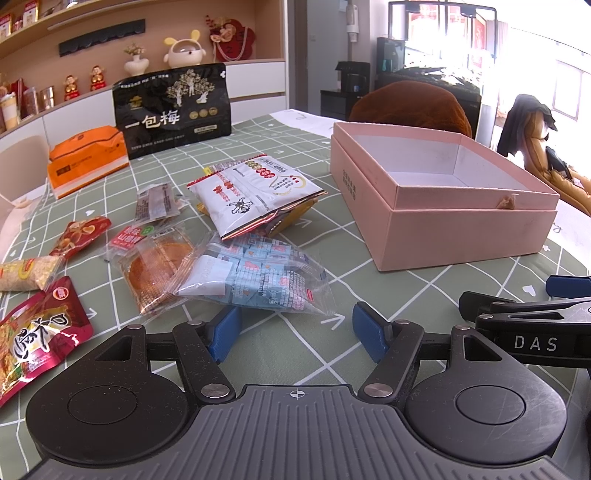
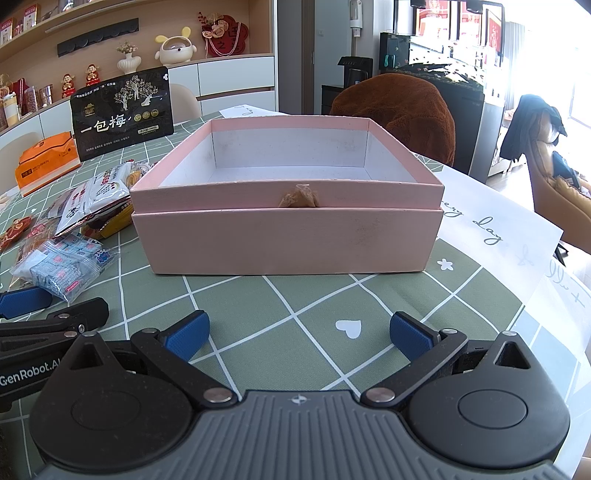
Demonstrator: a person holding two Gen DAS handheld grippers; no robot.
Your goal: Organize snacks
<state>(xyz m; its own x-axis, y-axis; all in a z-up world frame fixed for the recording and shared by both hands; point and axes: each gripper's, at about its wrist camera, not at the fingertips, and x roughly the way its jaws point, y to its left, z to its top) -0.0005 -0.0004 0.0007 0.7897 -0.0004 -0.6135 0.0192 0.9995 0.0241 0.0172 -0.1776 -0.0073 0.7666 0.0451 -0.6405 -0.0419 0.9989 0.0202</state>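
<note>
Ahead of left gripper [image 1: 293, 334], gaping: blue-cube bag [image 1: 255, 277].

Open pink box [image 2: 284, 240] upright on table, assorted snack packets [image 1: 255, 192] scattered flat beside it

Wooden shelving [image 2: 110, 22], white cabinets [image 2: 229, 83], brown armchair [image 2: 402, 107], sunlit windows [image 2: 554, 44].

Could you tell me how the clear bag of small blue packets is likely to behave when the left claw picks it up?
The clear bag looks like thin, crinkled film, so it will probably be floppy and sag around the pinch. Its loose blue packets may shift toward the low end. The glossy film could slip, so the open left claw should probably bite deep.
</note>
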